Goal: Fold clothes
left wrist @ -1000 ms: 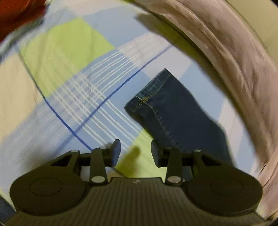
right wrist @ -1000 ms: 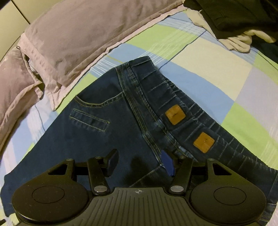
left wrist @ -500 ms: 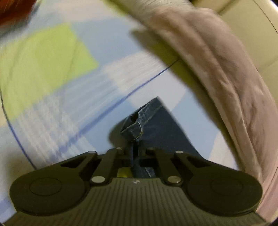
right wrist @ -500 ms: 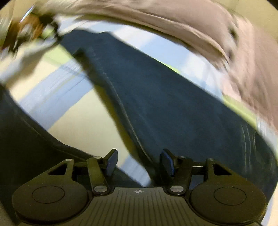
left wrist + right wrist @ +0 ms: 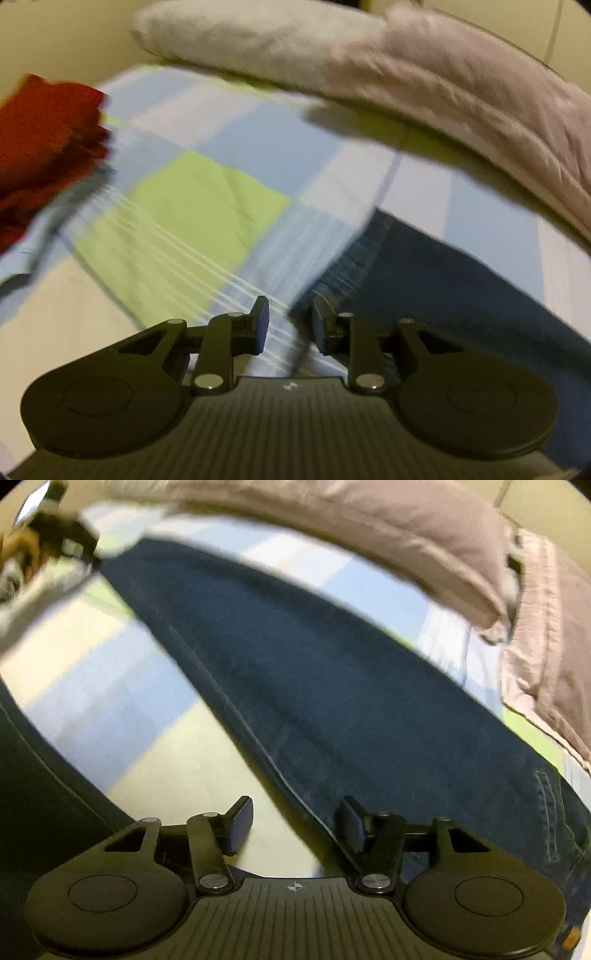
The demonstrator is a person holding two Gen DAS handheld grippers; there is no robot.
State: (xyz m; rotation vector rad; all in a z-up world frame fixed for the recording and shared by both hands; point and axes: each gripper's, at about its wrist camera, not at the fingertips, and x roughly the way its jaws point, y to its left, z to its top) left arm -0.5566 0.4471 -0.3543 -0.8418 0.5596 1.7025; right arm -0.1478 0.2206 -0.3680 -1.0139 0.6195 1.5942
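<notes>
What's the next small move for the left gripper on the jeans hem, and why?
Probably nudge the left gripper toward the jeans hem and close on it. Its jaws are opening with only bedsheet showing between them; the hem lies just off its right finger, ungripped. The right gripper is open too, astride the leg's edge, so neither holds cloth for a fold.

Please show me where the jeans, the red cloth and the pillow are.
jeans (image 5: 332, 686): right wrist view, middle of the leg.
red cloth (image 5: 44, 140): left wrist view, its centre.
pillow (image 5: 424, 77): left wrist view, upper surface.
</notes>
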